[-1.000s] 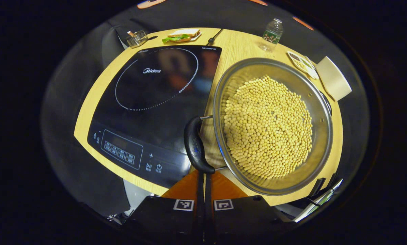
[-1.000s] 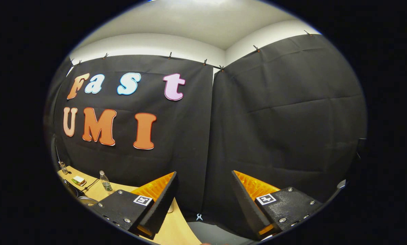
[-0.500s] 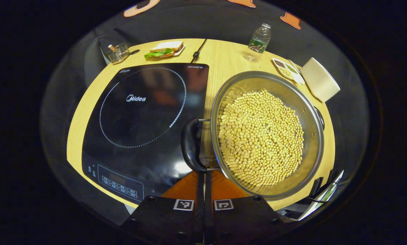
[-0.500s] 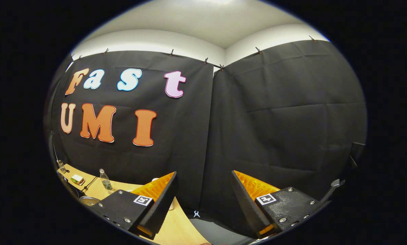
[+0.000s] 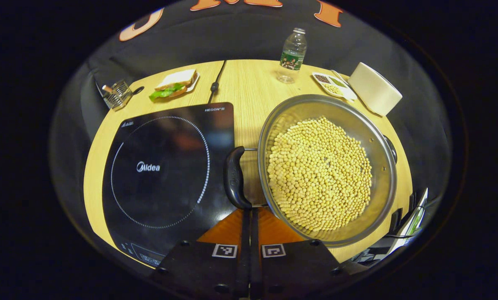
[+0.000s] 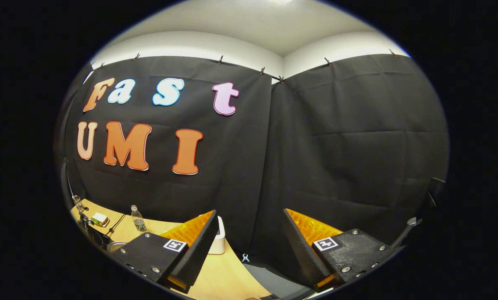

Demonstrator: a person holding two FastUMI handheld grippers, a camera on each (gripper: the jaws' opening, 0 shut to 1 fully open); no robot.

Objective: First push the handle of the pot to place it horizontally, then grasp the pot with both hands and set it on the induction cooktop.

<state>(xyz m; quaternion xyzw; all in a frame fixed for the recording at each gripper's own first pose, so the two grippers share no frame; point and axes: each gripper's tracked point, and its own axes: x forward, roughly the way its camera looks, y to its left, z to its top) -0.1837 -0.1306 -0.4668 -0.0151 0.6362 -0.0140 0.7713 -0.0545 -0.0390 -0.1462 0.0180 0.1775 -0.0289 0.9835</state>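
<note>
A steel pot [image 5: 299,111] full of yellow beans [image 5: 319,175] stands on the wooden table, right of the black induction cooktop [image 5: 161,175]. Its black side handle [image 5: 234,177] hangs over the cooktop's right edge; a second handle [image 5: 393,148] peeks out at the far rim. In the left gripper view, my left gripper [image 5: 249,210] is shut with nothing between its fingers, tips right at the near end of the black handle. In the right gripper view, my right gripper [image 6: 249,213] is open and empty, raised and facing the booth wall above the table's corner.
Along the table's far side lie a sandwich [image 5: 173,83], a wire holder [image 5: 116,94], a water bottle [image 5: 291,56], a small divided dish [image 5: 331,83] and a white cup on its side [image 5: 374,88]. A cable [image 5: 214,85] runs behind the cooktop. Papers [image 5: 411,221] sit beyond the right edge.
The left gripper view has tilted up: the cooktop slid down and left in it, and more of the far table shows. The right gripper swung slightly, bringing the white cup into sight.
</note>
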